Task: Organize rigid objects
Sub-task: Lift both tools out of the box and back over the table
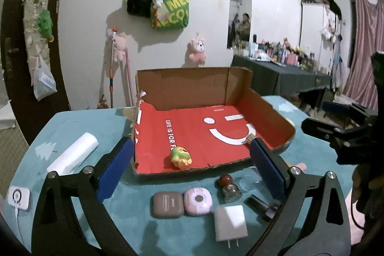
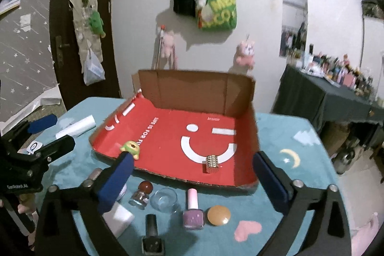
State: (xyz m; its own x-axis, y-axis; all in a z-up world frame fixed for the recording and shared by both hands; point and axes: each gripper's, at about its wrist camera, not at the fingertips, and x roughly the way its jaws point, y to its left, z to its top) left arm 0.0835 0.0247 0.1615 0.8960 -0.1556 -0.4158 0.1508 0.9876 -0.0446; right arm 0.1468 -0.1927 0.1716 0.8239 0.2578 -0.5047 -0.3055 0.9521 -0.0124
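Seen from the left wrist, the left gripper (image 1: 192,164) hangs wide open above the near edge of a teal-covered table (image 1: 72,121), nothing between its blue pads (image 1: 115,167). Beyond them lies a shallow cardboard box (image 1: 240,85) with a red floor; a small green-and-yellow toy figure (image 1: 181,156) sits just inside its near edge. On the cloth in front of the box rest a brown case (image 1: 167,204) touching a pink case (image 1: 198,201), a white charger plug (image 1: 230,223), a red-capped small bottle (image 1: 229,186) and a dark bottle (image 1: 261,206) lying down; a white roll (image 1: 74,151) lies toward the left edge. From the right wrist, the right gripper (image 2: 192,172) is likewise spread fully and empty. A metallic cube (image 2: 212,163) stands near the box's near edge, the toy figure at its left. Before the box stand a clear glass cup (image 2: 165,200), a pink nail polish bottle (image 2: 193,210), a black nail polish bottle (image 2: 152,235) and an orange round disc (image 2: 219,215).
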